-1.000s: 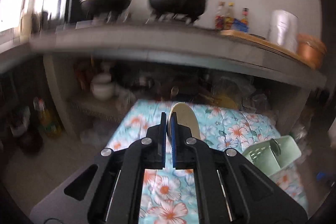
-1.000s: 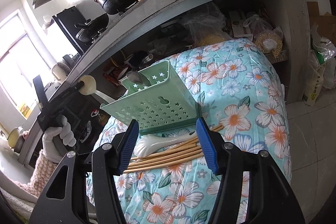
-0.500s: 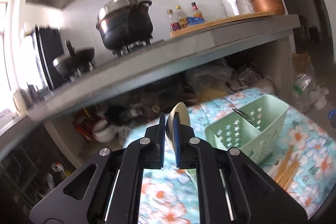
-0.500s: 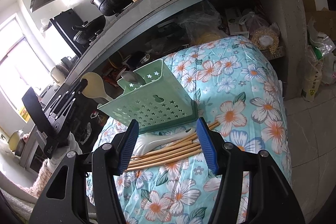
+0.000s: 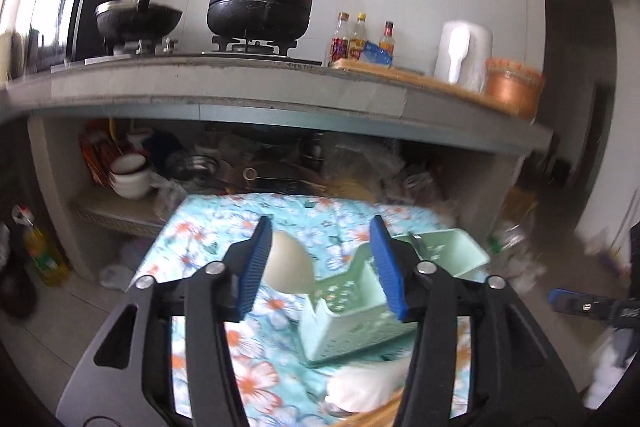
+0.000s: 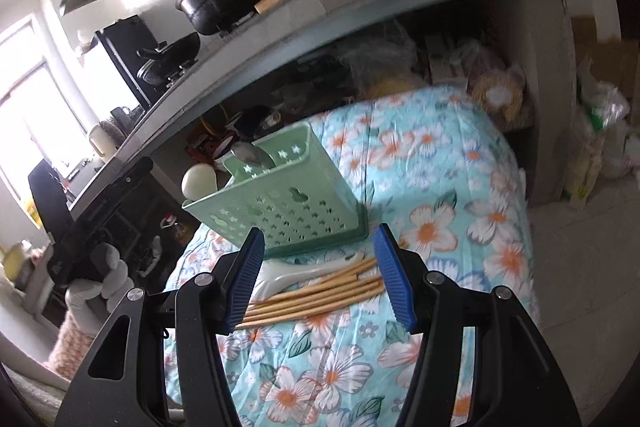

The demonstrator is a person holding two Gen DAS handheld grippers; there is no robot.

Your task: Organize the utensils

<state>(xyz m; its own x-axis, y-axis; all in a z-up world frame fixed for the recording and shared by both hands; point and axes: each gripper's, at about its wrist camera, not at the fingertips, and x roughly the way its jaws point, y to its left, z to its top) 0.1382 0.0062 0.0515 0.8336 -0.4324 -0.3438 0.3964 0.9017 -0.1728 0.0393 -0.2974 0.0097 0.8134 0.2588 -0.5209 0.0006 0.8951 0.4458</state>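
On the flowered cloth [image 6: 436, 187] covering the low table, a pale green perforated caddy [image 6: 280, 203] is standing tilted, its open top leaning toward the kitchen counter [image 5: 280, 87]. Behind it on that counter a big black pot [image 5: 260, 3] is sitting on the burner, with a dark wok [image 5: 138, 21] to its left.

Inside the caddy, a metal spoon [image 6: 250, 155] is poking up in the rear compartment, and a cream-colored spoon [image 6: 199, 181] is showing its rounded bowl at the caddy's left end; the frames are not showing clearly whether it is resting inside or just against the rim. In the left wrist view that same cream-colored spoon [image 5: 288, 269] is sitting just ahead of the left gripper [image 5: 320, 267], close to its left finger, while the jaws are standing wide apart and gripping nothing.

Just in front of the caddy, a bundle of wooden chopsticks [image 6: 316, 293] is lying flat on the cloth, with a white ladle-style spoon [image 6: 292, 273] touching them on the caddy side.

Above these, the right gripper [image 6: 320, 275] is hovering with its jaws spread wide, holding nothing, the chopsticks lying between its blue pads [image 6: 392, 275] in the view.
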